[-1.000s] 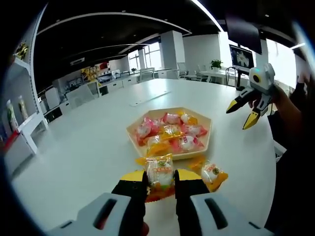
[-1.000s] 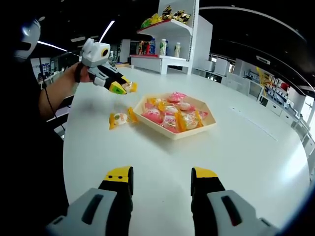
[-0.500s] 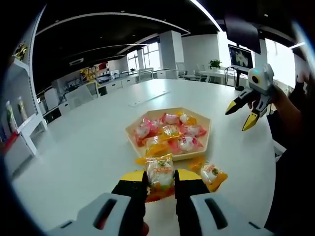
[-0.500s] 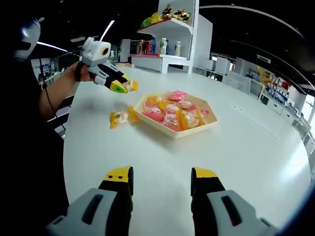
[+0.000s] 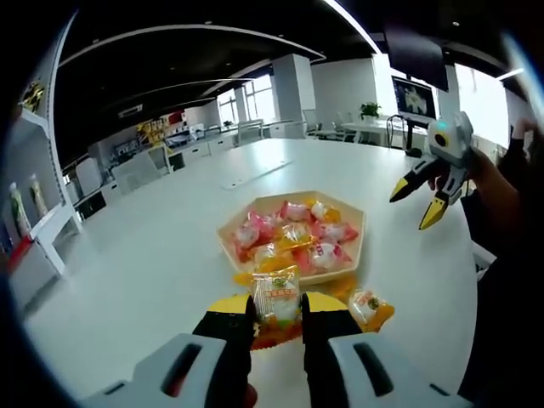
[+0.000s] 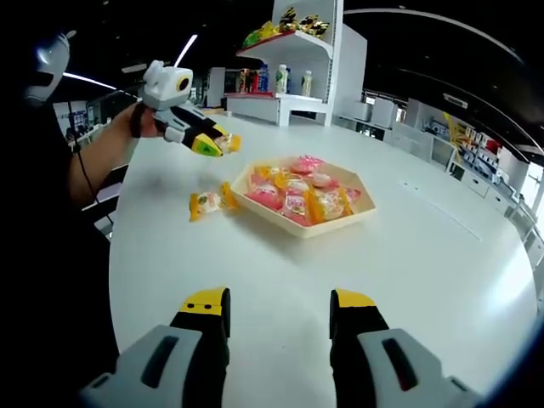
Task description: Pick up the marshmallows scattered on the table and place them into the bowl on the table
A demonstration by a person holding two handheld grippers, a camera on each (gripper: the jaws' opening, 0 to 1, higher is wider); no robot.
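A hexagonal wooden bowl (image 5: 361,234) (image 6: 336,228) holding several wrapped marshmallows stands on the white table (image 6: 408,280). My left gripper (image 5: 277,306) is shut on a yellow-wrapped marshmallow (image 5: 275,293), held in the air just short of the bowl. From the right gripper view, that left gripper (image 6: 210,148) hovers above the bowl's left side with the marshmallow (image 6: 228,142) at its tips. One loose marshmallow (image 5: 370,308) (image 6: 204,203) lies on the table beside the bowl. My right gripper (image 6: 279,308) (image 5: 414,204) is open and holds nothing, well back from the bowl.
A white shelf unit (image 6: 293,76) with bottles and snack packs stands beyond the table's far edge. A person's arm (image 6: 98,157) reaches in from the left of the right gripper view. The table's curved edge (image 6: 115,255) runs close to the person.
The left gripper with its marshmallow has lifted slightly and edged toward the bowl. The right gripper has stayed where it was, open.
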